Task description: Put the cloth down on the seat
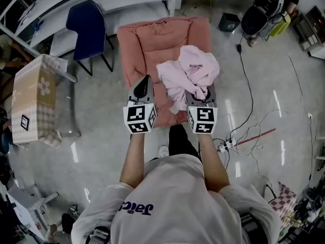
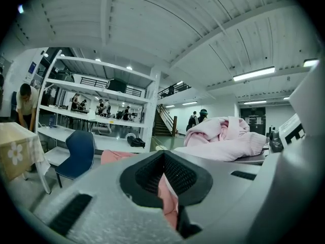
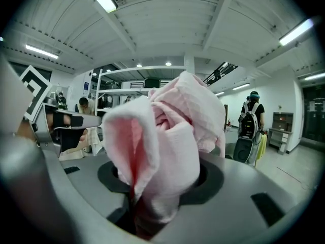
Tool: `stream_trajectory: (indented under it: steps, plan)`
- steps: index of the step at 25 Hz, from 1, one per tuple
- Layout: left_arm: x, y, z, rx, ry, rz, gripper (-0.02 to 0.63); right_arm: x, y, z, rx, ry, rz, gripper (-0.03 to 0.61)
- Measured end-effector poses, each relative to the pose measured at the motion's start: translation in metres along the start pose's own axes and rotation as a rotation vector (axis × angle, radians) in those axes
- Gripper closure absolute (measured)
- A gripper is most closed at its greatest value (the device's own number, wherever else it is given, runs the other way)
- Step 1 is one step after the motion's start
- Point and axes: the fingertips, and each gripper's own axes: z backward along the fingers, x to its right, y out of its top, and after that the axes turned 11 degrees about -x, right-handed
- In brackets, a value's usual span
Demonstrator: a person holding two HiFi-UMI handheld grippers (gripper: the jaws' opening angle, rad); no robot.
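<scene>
Above seat [image 1: 136,44], cloth [image 1: 189,74] bunched, clamped in right gripper [image 1: 201,97].

Right tool [image 1: 202,96] clamped, left tool [image 1: 143,83] closed — side by side.

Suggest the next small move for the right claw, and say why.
Probably lower the right claw toward the seat before opening it. Its jaws are clamped on the cloth, which sits bunched up over the claw at the seat's right side and is not laid out on it. Letting go from here would likely drop it in a heap near the edge.
</scene>
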Motion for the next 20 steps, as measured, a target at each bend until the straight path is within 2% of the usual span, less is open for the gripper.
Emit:
stream_trajectory:
  steps: [10, 20]
  plan:
    - [-0.018, -0.02, -0.082, -0.132, 0.008, 0.027, 0.6, 0.041, -0.021, -0.096, -0.156, 0.007, -0.051, 0.35]
    - [-0.038, -0.066, -0.142, -0.258, 0.011, 0.046, 0.6, 0.061, -0.078, -0.183, -0.36, 0.019, -0.061, 0.35]
